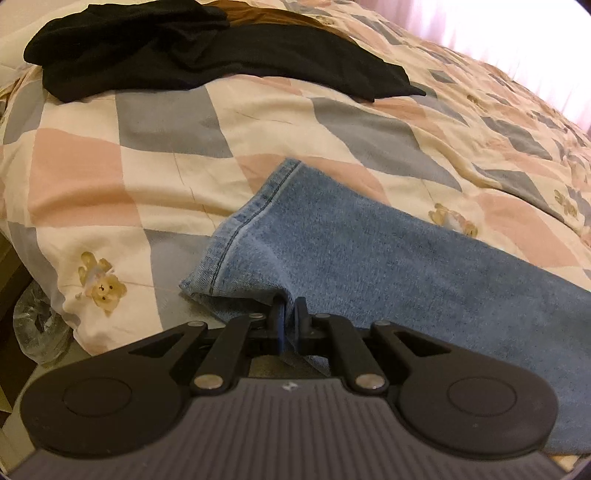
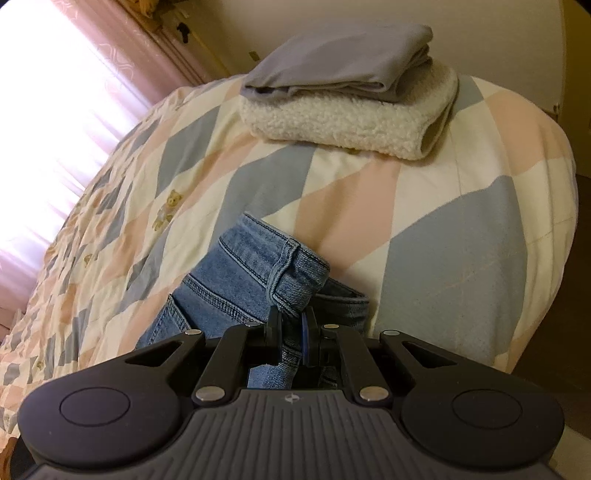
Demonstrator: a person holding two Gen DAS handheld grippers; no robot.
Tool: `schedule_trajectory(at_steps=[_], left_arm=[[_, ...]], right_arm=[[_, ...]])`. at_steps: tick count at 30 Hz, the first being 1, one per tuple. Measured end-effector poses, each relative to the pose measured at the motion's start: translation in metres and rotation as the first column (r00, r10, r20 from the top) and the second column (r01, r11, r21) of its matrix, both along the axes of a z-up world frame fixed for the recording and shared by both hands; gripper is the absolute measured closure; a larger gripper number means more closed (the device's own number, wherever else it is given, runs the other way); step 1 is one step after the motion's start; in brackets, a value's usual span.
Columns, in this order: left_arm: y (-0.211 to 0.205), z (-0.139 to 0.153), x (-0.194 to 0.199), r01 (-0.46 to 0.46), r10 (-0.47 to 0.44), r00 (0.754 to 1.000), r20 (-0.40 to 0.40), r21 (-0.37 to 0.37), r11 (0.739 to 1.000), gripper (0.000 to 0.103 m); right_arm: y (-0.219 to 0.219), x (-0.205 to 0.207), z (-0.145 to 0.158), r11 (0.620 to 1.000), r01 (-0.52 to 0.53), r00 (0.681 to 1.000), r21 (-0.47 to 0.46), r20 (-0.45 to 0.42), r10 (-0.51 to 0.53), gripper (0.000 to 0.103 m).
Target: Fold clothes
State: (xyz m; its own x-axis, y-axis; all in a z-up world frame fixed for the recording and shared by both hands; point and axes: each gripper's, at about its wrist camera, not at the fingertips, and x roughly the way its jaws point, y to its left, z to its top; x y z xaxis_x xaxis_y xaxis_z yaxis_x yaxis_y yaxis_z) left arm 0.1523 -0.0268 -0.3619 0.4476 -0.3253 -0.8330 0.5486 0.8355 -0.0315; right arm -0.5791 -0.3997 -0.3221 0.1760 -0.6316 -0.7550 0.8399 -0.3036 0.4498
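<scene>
A bed fills both views, covered by a quilt point(image 1: 155, 173) printed with cream, pink and grey-blue diamonds and small teddy bears, with pink curtains point(image 2: 55, 122) glowing behind it. The jeans point(image 1: 388, 251) are the landmark: pale blue denim stretched across the quilt's near edge.

In the left wrist view, left of the jeans and off the bed edge, a crumpled clear plastic bag point(image 1: 38, 325) sits low down. Beyond the jeans, near the far side of the quilt, lies a loose heap of black clothing point(image 1: 177, 55), with a strip of brown fabric point(image 1: 266, 16) showing just behind it. The hemmed leg end of the jeans lies flat on the quilt, and the left gripper point(image 1: 289, 308) is clenched on the denim's near edge just behind that hem, cloth pinched between its jaws.

In the right wrist view, the jeans' waistband point(image 2: 280, 273) bunches up off the quilt, and the right gripper point(image 2: 291, 319) is clamped on it at a belt loop. Beyond the waistband, well apart, a folded cream fleece point(image 2: 351, 122) rests on the quilt with a folded grey garment point(image 2: 340, 62) stacked on top.
</scene>
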Motion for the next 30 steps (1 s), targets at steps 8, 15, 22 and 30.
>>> schedule_trajectory(at_steps=[8, 15, 22, 30], left_arm=[[-0.013, 0.018, 0.007, -0.059, 0.050, 0.998, 0.041, 0.265, 0.962, 0.050], [-0.078, 0.073, -0.040, 0.101, -0.099, 0.995, -0.021, 0.291, 0.951, 0.060], [-0.309, 0.059, -0.152, 0.587, -0.603, 0.664, -0.442, -0.192, 0.787, 0.056], [-0.449, -0.031, -0.199, 0.541, -0.609, 0.335, -0.719, -0.383, 0.749, 0.065]], right_arm=[[0.010, 0.006, 0.012, 0.998, -0.021, 0.972, 0.062, -0.232, 0.035, 0.057], [0.022, 0.029, 0.025, 0.980, -0.197, 0.958, -0.033, -0.220, 0.186, 0.057], [0.031, 0.091, 0.000, 0.950, -0.310, 0.937, -0.037, -0.183, 0.298, 0.057], [0.036, 0.113, -0.014, 0.987, -0.163, 0.983, 0.002, -0.091, 0.162, 0.057]])
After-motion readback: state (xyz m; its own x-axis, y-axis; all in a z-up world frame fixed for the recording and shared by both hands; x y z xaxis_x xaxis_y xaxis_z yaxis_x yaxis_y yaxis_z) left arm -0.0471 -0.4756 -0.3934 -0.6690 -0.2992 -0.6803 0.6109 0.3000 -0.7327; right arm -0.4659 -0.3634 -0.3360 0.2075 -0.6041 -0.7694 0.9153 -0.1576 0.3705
